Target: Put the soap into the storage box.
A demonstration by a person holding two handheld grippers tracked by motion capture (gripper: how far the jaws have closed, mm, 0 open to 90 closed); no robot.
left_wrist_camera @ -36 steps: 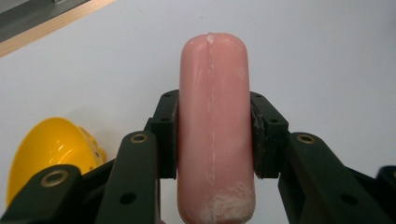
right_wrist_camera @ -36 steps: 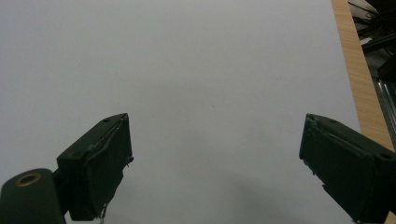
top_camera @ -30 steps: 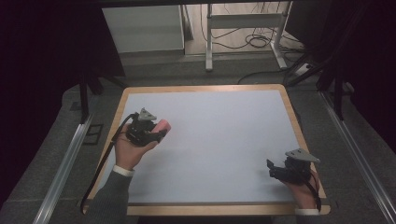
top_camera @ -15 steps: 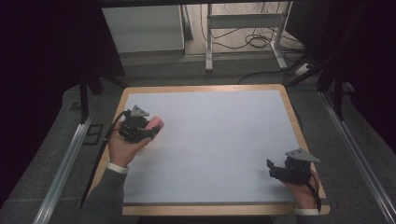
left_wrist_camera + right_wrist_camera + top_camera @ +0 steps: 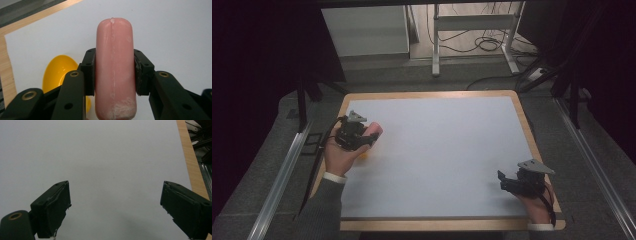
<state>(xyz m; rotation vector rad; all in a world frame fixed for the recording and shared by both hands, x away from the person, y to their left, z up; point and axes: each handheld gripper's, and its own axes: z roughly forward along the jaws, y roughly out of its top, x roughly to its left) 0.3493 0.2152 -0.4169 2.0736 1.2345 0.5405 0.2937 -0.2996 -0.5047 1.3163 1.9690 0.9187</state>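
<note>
A pink sausage (image 5: 113, 37) stands upright between the pads of my left gripper (image 5: 115, 72), which is shut on its middle. Just behind and left of it, a yellow bowl (image 5: 58, 72) rests on the white board. In the high view the left gripper (image 5: 368, 136) is over the board's left side, with the sausage (image 5: 374, 131) poking out to the right and a bit of the yellow bowl (image 5: 365, 155) under the hand. At the front right corner my right gripper (image 5: 503, 181) has its jaws wide apart (image 5: 117, 205) over bare white board, with nothing between them.
The white board has a wooden rim (image 5: 427, 94). Metal rails (image 5: 279, 175) run along both sides of the table. Beyond the far edge are a white cabinet (image 5: 364, 30), a metal stand (image 5: 472, 22) and cables on the floor.
My left hand has shifted a little to the left with the sausage still held. The right hand has stayed where it was.
</note>
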